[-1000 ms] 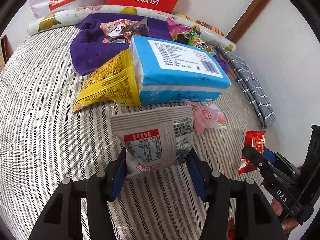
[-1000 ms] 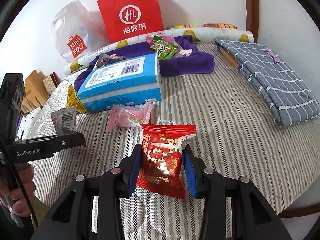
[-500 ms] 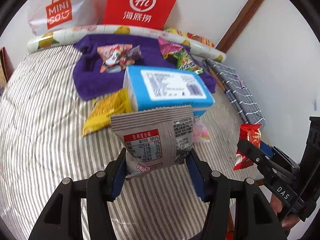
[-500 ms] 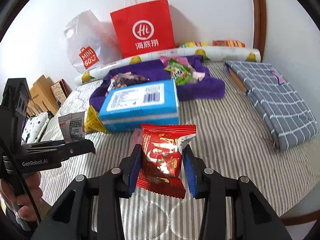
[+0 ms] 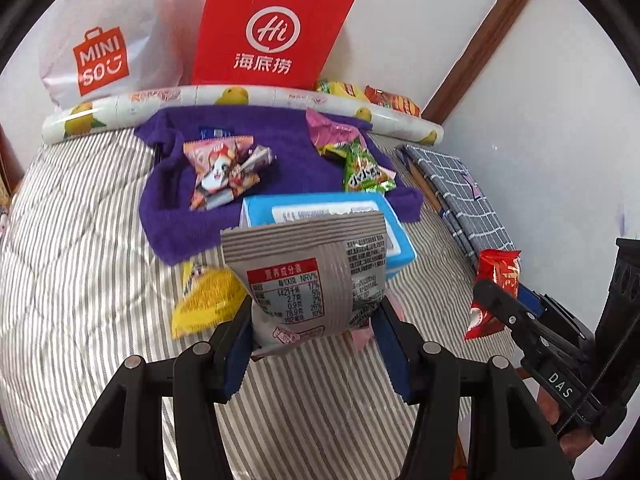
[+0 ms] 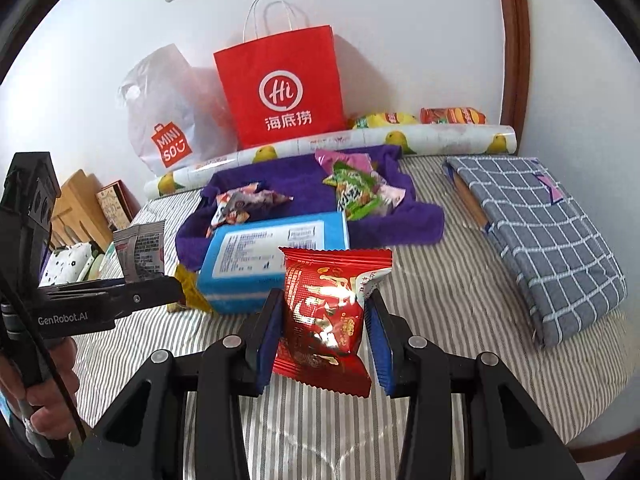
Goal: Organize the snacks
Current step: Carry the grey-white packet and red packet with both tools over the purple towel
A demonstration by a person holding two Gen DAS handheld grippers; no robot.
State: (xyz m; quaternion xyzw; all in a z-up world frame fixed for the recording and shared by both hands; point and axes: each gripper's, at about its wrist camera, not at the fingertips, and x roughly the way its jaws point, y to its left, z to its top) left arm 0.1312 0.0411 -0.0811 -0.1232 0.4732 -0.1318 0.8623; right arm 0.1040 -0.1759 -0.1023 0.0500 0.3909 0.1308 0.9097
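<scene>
Left gripper (image 5: 316, 320) jaws clamped on grey packet (image 5: 308, 272), right gripper (image 6: 326, 332) jaws clamped on red packet (image 6: 326, 312), both upright, clear of bed (image 5: 72, 280). Purple cloth (image 5: 280, 148) with 2 snack piles straight ahead beyond blue pack (image 6: 272, 252); left nearer pink pile, right nearer green.

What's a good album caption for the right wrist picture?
Right gripper holding a shiny red snack packet above the striped bed.

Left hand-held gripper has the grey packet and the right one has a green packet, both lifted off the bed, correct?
Not quite: the right hand-held gripper holds a red packet, as the right wrist view shows. The left hand-held gripper does hold the grey packet, both off the bed.
</scene>
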